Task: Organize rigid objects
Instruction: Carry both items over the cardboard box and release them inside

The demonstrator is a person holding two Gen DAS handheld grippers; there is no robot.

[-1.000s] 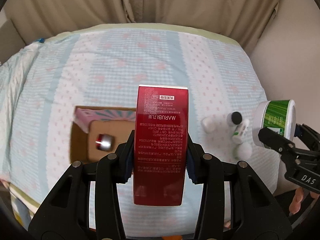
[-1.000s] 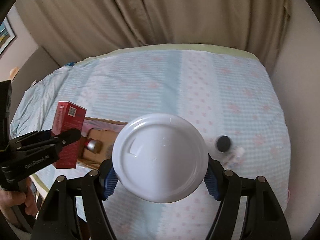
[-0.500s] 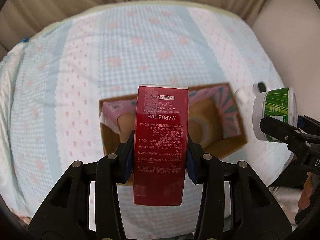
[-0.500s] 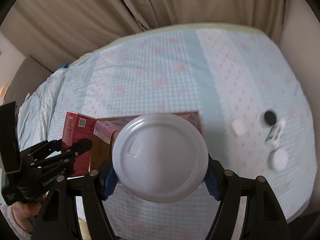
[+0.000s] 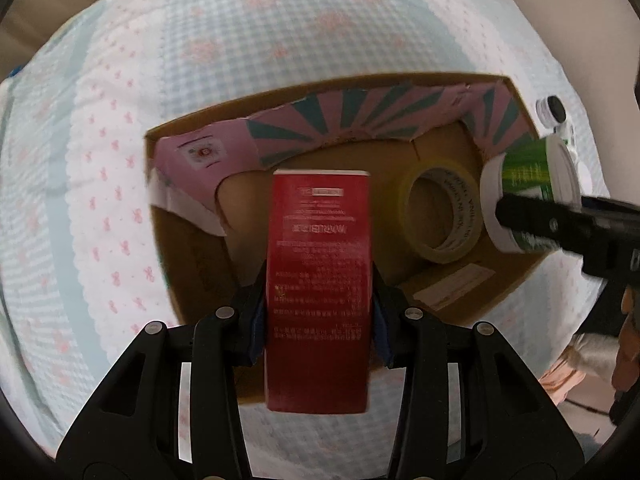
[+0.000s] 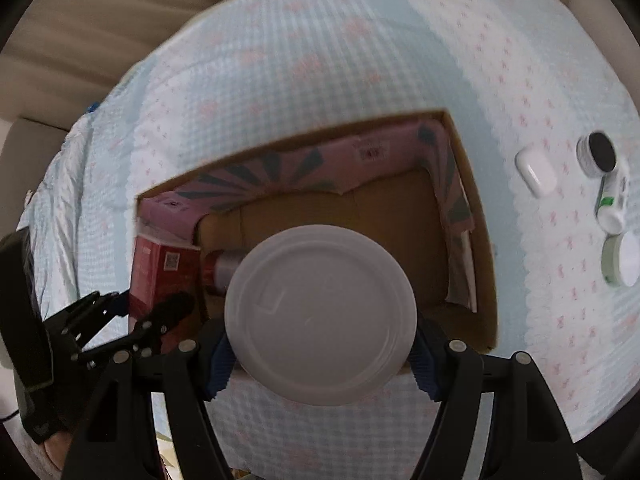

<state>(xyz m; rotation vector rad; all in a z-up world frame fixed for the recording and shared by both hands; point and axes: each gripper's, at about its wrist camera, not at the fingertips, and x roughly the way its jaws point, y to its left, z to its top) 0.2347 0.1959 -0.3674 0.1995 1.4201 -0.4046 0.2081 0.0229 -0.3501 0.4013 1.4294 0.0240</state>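
My left gripper (image 5: 319, 320) is shut on a tall red box (image 5: 319, 272) and holds it over the open cardboard box (image 5: 192, 264). My right gripper (image 6: 320, 354) is shut on a green tub with a white lid (image 6: 320, 314), also over the cardboard box (image 6: 476, 216). The tub shows at the right of the left wrist view (image 5: 528, 200). The red box shows at the left of the right wrist view (image 6: 160, 272). A yellow tape roll (image 5: 440, 216) lies inside the box. A small red and silver can (image 6: 224, 270) lies inside too.
The box sits on a bed with a blue checked cover (image 6: 320, 60). To its right lie a white case (image 6: 536, 172), a black-capped jar (image 6: 598, 152), a white tube (image 6: 612, 204) and a white-lidded jar (image 6: 624, 262). Curtains hang behind.
Both grippers have moved toward the cardboard box and down, so it now looks much larger. The red box and the tub now hang over its opening.
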